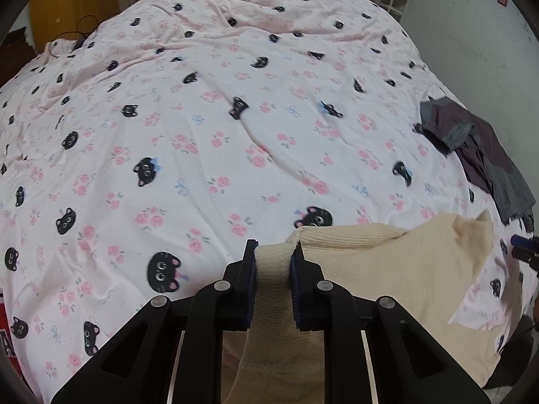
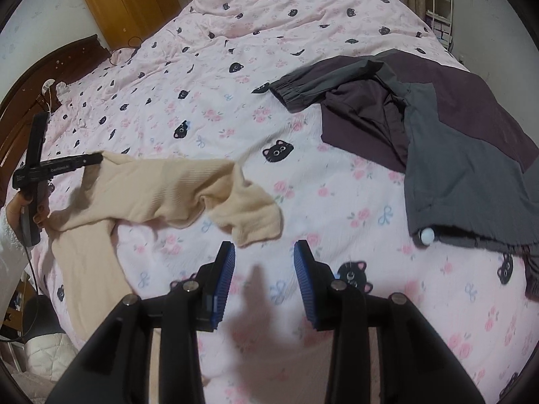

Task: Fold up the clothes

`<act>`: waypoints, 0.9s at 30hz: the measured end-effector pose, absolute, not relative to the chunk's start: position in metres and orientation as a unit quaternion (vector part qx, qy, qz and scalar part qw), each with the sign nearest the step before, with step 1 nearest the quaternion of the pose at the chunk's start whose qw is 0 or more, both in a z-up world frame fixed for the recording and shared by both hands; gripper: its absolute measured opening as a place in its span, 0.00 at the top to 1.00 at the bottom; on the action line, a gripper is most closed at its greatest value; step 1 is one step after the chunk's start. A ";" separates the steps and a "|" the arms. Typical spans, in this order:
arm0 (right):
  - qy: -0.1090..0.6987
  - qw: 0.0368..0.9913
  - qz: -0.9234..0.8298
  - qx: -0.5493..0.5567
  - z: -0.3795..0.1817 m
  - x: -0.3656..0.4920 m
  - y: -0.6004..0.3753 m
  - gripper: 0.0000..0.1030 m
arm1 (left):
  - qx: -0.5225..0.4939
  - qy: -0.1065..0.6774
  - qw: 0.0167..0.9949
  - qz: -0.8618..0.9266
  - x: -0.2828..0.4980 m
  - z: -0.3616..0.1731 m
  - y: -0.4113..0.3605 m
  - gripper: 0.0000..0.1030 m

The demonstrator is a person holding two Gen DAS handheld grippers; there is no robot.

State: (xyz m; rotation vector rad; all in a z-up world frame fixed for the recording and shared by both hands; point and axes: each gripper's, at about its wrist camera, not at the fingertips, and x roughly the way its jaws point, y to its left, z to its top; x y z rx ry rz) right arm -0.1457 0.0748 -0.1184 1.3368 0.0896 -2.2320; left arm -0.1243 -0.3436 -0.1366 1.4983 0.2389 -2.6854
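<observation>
A cream ribbed knit garment (image 1: 397, 269) lies at the near edge of the bed, partly lifted. My left gripper (image 1: 273, 252) is shut on a bunched fold of its ribbed hem, which hangs down between the black fingers. In the right wrist view the same cream garment (image 2: 161, 192) stretches from my left gripper (image 2: 97, 159) at the far left toward a loose sleeve end (image 2: 256, 225). My right gripper (image 2: 264, 252) hovers just below that sleeve end, open, with only the sheet showing between its blue pads (image 2: 226, 279).
The bed is covered by a pink sheet (image 1: 215, 128) printed with black cat faces and roses. A dark maroon and grey jacket (image 2: 448, 124) lies crumpled at the right side. A person's hand (image 2: 20, 212) holds the left gripper. A wooden wardrobe (image 2: 124, 3) stands behind.
</observation>
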 end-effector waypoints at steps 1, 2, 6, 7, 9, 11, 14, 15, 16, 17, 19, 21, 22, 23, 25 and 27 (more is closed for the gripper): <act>0.036 0.266 -0.827 0.495 -0.119 -0.147 0.074 0.63 | 0.481 0.082 0.034 -0.872 -0.124 -0.134 -0.347 0.86; 0.038 0.267 -0.826 0.495 -0.120 -0.149 0.073 0.63 | 0.478 0.086 0.037 -0.874 -0.124 -0.132 -0.351 0.86; 0.047 0.278 -0.819 0.500 -0.127 -0.156 0.067 0.63 | 0.469 0.091 0.046 -0.877 -0.127 -0.126 -0.361 0.86; 0.049 0.285 -0.815 0.502 -0.129 -0.158 0.066 0.63 | 0.468 0.092 0.048 -0.878 -0.128 -0.125 -0.363 0.86; 0.053 0.298 -0.809 0.504 -0.132 -0.163 0.064 0.63 | 0.466 0.093 0.054 -0.878 -0.130 -0.124 -0.366 0.86; 0.058 0.311 -0.803 0.505 -0.136 -0.169 0.062 0.63 | 0.463 0.093 0.062 -0.879 -0.130 -0.122 -0.369 0.86; 0.057 0.330 -0.791 0.512 -0.143 -0.181 0.063 0.63 | 0.460 0.093 0.074 -0.880 -0.130 -0.122 -0.374 0.86; 0.054 0.336 -0.785 0.517 -0.146 -0.186 0.064 0.63 | 0.459 0.094 0.078 -0.880 -0.130 -0.122 -0.376 0.86; 0.046 0.342 -0.778 0.525 -0.150 -0.191 0.066 0.63 | 0.458 0.094 0.081 -0.880 -0.130 -0.122 -0.377 0.86; 0.035 0.348 -0.772 0.531 -0.153 -0.195 0.068 0.63 | 0.458 0.094 0.084 -0.880 -0.130 -0.121 -0.379 0.86; 0.011 0.362 -0.761 0.539 -0.158 -0.202 0.070 0.63 | 0.457 0.092 0.086 -0.880 -0.130 -0.121 -0.380 0.86; -0.015 0.377 -0.749 0.544 -0.162 -0.207 0.072 0.62 | 0.457 0.093 0.087 -0.880 -0.129 -0.121 -0.382 0.86; -0.029 0.385 -0.744 0.546 -0.163 -0.208 0.071 0.62 | 0.457 0.092 0.088 -0.880 -0.129 -0.121 -0.382 0.86; -0.042 0.393 -0.738 0.547 -0.165 -0.210 0.070 0.62 | 0.457 0.092 0.089 -0.880 -0.129 -0.121 -0.383 0.86; -0.061 0.405 -0.727 0.551 -0.169 -0.213 0.066 0.68 | 0.457 0.093 0.091 -0.880 -0.129 -0.121 -0.384 0.86; -0.063 0.406 -0.722 0.557 -0.172 -0.214 0.061 0.93 | 0.457 0.094 0.092 -0.879 -0.129 -0.121 -0.385 0.86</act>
